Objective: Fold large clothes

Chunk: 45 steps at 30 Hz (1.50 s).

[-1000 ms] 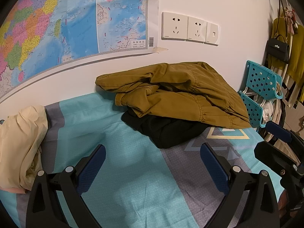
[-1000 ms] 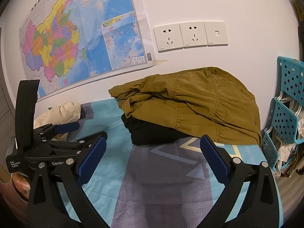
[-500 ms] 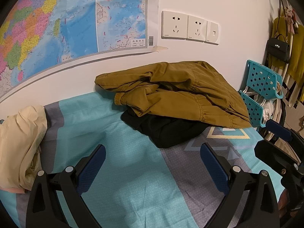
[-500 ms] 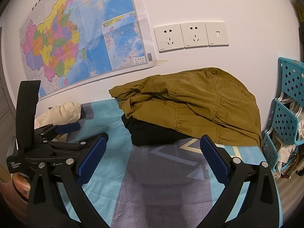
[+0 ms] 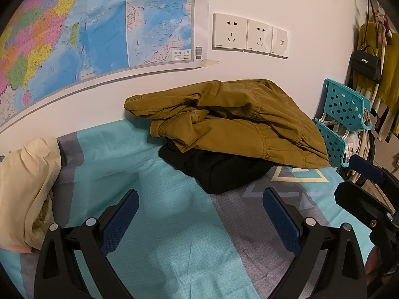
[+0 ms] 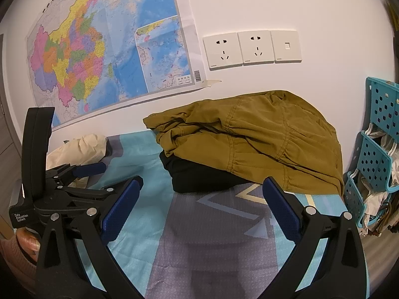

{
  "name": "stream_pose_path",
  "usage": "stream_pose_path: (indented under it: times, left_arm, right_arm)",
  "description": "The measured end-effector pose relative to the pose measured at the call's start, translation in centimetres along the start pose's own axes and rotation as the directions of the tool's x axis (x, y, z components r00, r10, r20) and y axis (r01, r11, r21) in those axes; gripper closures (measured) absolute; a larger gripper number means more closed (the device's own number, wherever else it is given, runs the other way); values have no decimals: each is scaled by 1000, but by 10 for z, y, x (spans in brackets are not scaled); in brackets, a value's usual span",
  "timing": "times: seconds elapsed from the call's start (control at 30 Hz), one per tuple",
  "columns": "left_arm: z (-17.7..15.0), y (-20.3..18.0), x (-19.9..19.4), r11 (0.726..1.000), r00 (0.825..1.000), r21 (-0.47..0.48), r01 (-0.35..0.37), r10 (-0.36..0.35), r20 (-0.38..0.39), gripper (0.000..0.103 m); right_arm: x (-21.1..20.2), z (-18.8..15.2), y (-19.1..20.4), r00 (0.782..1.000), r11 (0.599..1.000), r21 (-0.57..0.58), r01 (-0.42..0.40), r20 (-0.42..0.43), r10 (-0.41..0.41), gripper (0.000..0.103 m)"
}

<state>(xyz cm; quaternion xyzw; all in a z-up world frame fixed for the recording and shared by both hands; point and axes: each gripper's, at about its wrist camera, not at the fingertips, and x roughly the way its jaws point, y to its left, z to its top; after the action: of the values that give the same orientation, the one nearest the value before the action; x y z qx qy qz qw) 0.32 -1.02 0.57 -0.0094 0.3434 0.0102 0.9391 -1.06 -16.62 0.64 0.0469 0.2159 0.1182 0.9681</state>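
Nothing moved since earlier | your left gripper and right gripper both spread, empty | teal baskets far right hold crumpled fabric

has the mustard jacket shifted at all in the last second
No. In the right wrist view the mustard jacket lies on the black garment, below the wall sockets, as before.

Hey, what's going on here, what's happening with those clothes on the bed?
A person holds a two-finger gripper in each hand above a bed with a teal and grey sheet. The left gripper and the right gripper are both open and hold nothing. A crumpled mustard-brown jacket lies on a black garment by the wall, untouched. A cream garment sits bunched at the left. Folding has not started.
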Motion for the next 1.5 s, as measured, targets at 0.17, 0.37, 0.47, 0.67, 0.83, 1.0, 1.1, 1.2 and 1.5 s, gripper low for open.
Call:
stream_pose_path:
  times: [0.17,0.37,0.47,0.67,0.83,1.0,1.1,1.2,1.5]
  left_arm:
    - [0,0,0,1000,1000,0,-1,1,1,7]
    - [0,-1,1,1000,1000,-1,1,-1,0,7]
    - [0,-1,1,1000,1000,-2,2,-2,-2,7]
    - [0,0,4,1000,1000,-9,3,-4,-10,7]
    - [1,1,7,1000,1000,-14,5,-6,-18,7]
    - [3,2,11,1000,1000,-22,4,-4,-29,7]
    - [7,5,19,1000,999,-28,1,-2,-44,7]
    - [10,10,31,999,998,-46,-7,4,-67,7]
    - [27,37,84,993,988,-93,-68,55,-144,7]
  right_arm:
    - [-1,0,0,1000,1000,1,-2,1,2,5]
    - [-1,1,1,1000,1000,-1,3,-1,-3,5]
    - [-1,1,1,1000,1000,0,1,2,-1,5]
    - [0,1,0,1000,1000,-5,0,2,0,5]
    - [2,4,0,1000,1000,-13,2,3,-2,5]
    - [7,9,-1,1000,1000,-30,7,-3,-7,5]
    - [18,17,-3,1000,998,-60,12,-9,-12,5]
    - [35,29,-5,1000,995,-101,12,-20,-14,5]
    - [140,78,-5,987,929,-361,79,-100,-123,6]
